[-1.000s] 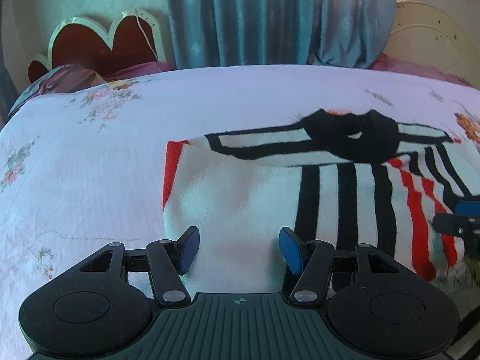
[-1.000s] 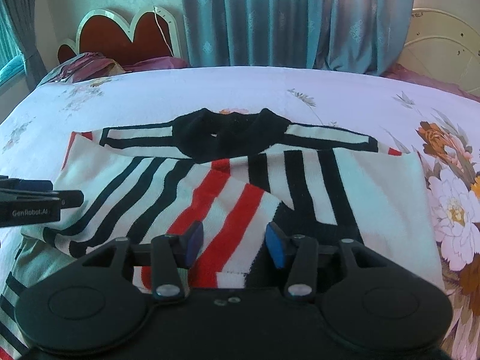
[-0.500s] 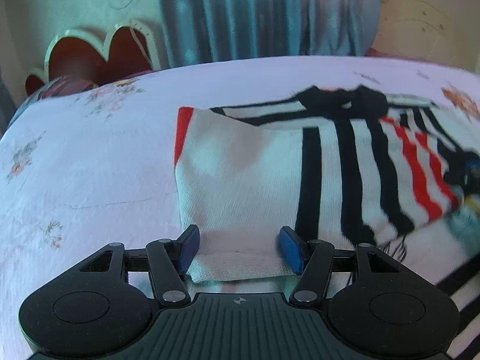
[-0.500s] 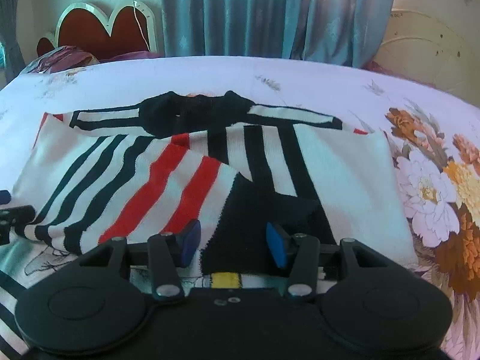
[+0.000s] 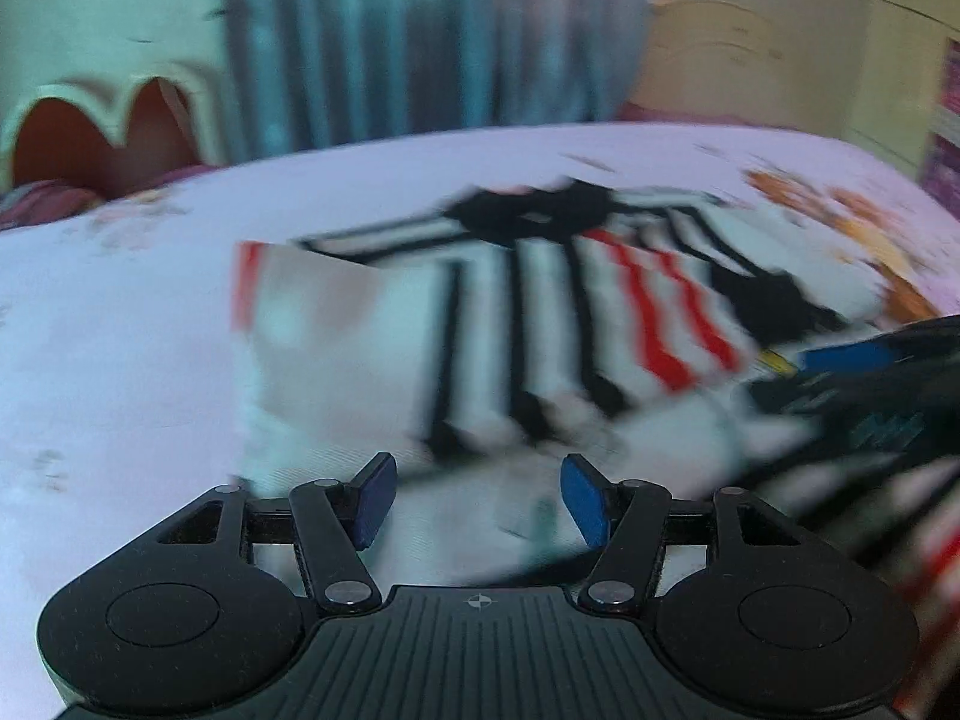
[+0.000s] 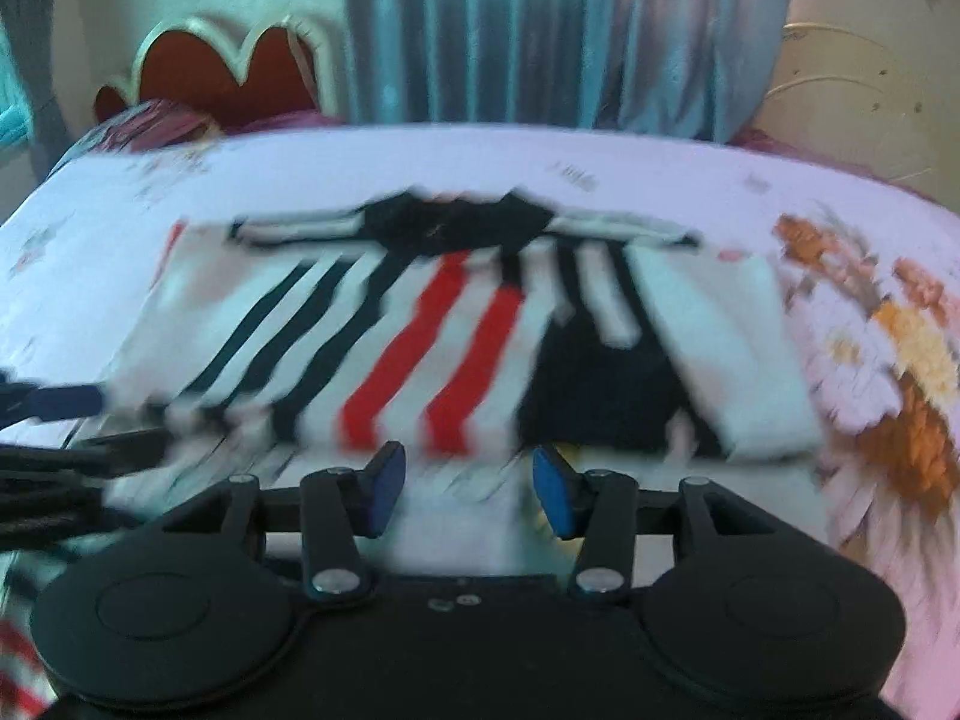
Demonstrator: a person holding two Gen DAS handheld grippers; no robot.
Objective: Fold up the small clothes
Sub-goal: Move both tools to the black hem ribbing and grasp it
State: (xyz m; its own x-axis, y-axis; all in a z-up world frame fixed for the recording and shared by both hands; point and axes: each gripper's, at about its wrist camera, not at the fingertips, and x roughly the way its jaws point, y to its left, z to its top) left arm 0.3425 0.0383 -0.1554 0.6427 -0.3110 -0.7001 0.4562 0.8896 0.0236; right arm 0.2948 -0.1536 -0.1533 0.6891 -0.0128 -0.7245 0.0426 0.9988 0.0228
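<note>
A: Striped knit top (image 6: 456, 336) lies flat on the bed (image 6: 420, 168), partly folded into a rough rectangle. White ribbed knit, black stripes, two red stripes, black collar at the far edge.

B: Bed cover?

A: Pale sheet, smooth, with a large orange-and-white flower print (image 6: 888, 360) at the right. Scalloped red headboard (image 6: 222, 66) with a pale rim at far left; blue pleated curtain (image 6: 540, 30) behind.

B: Left gripper (image 5: 477, 501)?

A: Blue pads, fingers apart, low over the near left edge of the top. White cloth shows between the fingers; both views are blurred, so whether a pad touches it I cannot tell. No pinch visible.

B: Right gripper (image 6: 465, 489)?

A: Fingers apart as well, a narrower gap, at the near edge below the red stripes. Pale cloth lies in the gap, not clamped. In the left wrist view it sits at the right edge, beside the top's near right corner.
</note>
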